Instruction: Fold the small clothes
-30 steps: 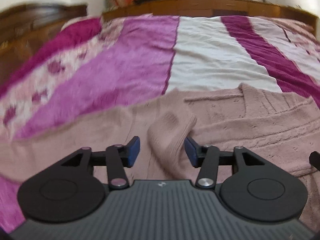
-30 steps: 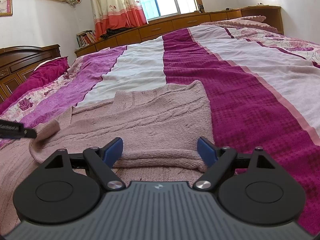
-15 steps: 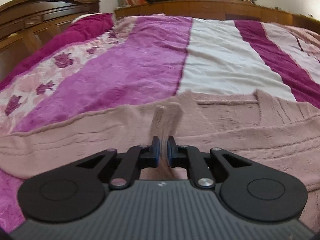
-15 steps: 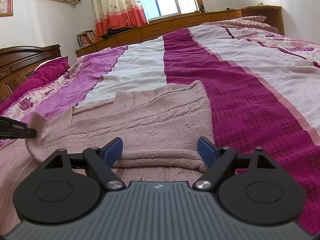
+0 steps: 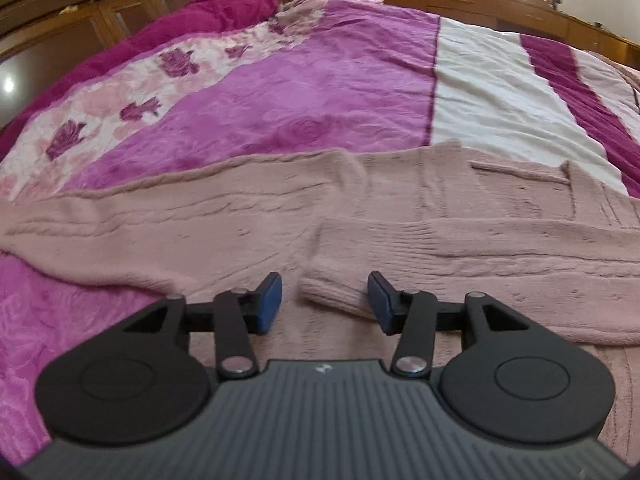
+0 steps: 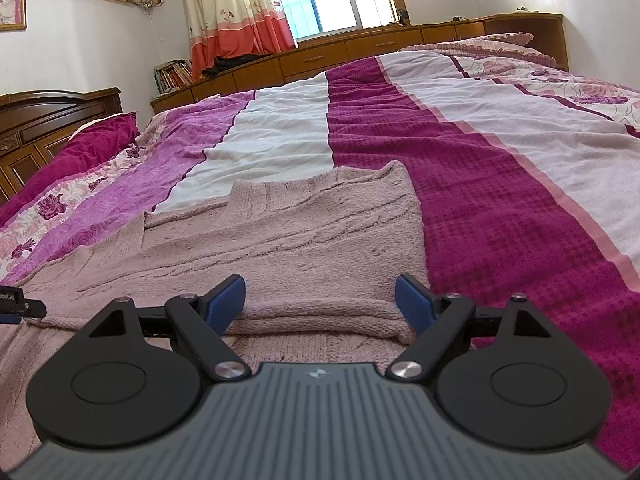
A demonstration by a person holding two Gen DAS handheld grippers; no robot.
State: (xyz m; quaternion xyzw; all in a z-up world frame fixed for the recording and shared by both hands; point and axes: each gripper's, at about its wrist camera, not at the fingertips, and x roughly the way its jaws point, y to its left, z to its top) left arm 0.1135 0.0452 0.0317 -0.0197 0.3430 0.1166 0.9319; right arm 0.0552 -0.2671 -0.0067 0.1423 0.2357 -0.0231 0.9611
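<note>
A dusty-pink knit sweater [image 5: 440,216] lies spread across the bed. One sleeve is laid over the body, and its ribbed cuff [image 5: 336,294] rests flat between the blue pads of my left gripper [image 5: 324,302]. Those jaws are opening and neither pad presses on the cuff. In the right wrist view the sweater [image 6: 280,240] shows a folded near edge. My right gripper [image 6: 320,300] hovers open just above that fold with nothing held. The tip of the left gripper [image 6: 16,306] pokes in at that view's left edge.
The bed carries a striped quilt [image 6: 480,184] in magenta, purple and white. A dark wooden headboard [image 5: 100,4] stands at the left. Low wooden cabinets [image 6: 360,48] run under the window at the far side, with curtains and books nearby.
Half a second ago my left gripper was shut on the raised cuff. It has since moved across and down, its jaws have parted, and the cuff lies flat on the sweater. The right gripper has not moved.
</note>
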